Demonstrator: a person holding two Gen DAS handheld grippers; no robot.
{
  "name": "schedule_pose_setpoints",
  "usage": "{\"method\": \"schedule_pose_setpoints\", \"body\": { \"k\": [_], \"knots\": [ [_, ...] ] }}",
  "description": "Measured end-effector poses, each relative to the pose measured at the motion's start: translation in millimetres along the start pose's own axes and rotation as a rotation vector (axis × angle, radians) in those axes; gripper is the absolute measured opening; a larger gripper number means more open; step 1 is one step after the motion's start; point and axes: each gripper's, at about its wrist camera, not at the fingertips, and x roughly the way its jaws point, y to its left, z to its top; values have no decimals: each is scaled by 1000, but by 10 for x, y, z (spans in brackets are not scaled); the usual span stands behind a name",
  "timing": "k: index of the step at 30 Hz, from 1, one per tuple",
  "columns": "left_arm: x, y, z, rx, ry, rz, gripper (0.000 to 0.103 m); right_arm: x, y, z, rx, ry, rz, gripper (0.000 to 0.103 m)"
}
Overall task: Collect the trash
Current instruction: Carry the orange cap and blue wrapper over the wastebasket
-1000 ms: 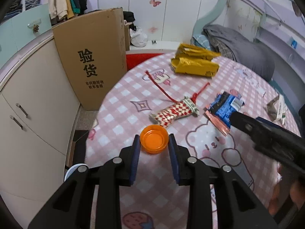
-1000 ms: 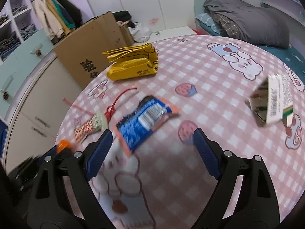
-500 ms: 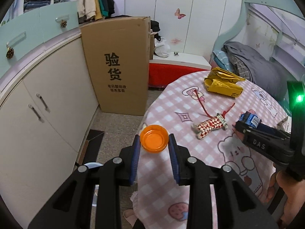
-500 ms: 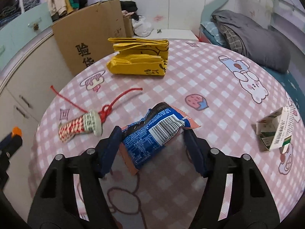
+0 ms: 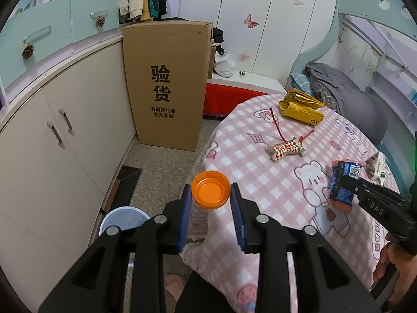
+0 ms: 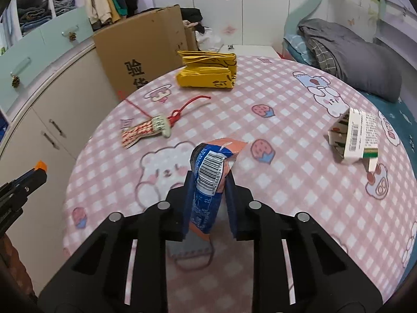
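Note:
My left gripper is shut on an orange bottle cap and holds it in the air past the table's left edge, above the floor. My right gripper is shut on a blue and orange snack wrapper and holds it lifted above the pink checked tablecloth. That wrapper and right gripper also show in the left wrist view. The left gripper's tip shows at the left of the right wrist view. A white bin stands on the floor below the left gripper.
On the table lie a red and white woven pouch with red cord, a yellow folded bag and a crushed white carton. A tall cardboard box stands by cream cabinets. A bed with grey bedding lies behind.
The left gripper carried the orange cap from over the table out past its left edge. The right gripper closed on the blue wrapper and lifted it off the cloth.

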Motion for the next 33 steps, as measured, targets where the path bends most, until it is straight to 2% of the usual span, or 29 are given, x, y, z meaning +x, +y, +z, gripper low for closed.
{"method": "schedule_pose_setpoints", "body": {
  "k": [10,16,23,27,33],
  "knots": [
    [-215,101,-167,-16,-9,-7,29,-281,264,-172,-2,-30,84,18],
    [-278,223,-214,-44,-17,-4,29,-423,607,-180,-51,-57,147,18],
    [-302,554,-269,-93,-20,34,29,-377,1366,-185,-154,-44,280,18],
    [-291,873,-316,-135,-15,88,29,-162,1866,-236,-221,-7,332,18],
    [-200,1534,-425,-221,15,207,29,252,2586,-346,-298,50,397,18]
  ]
}}
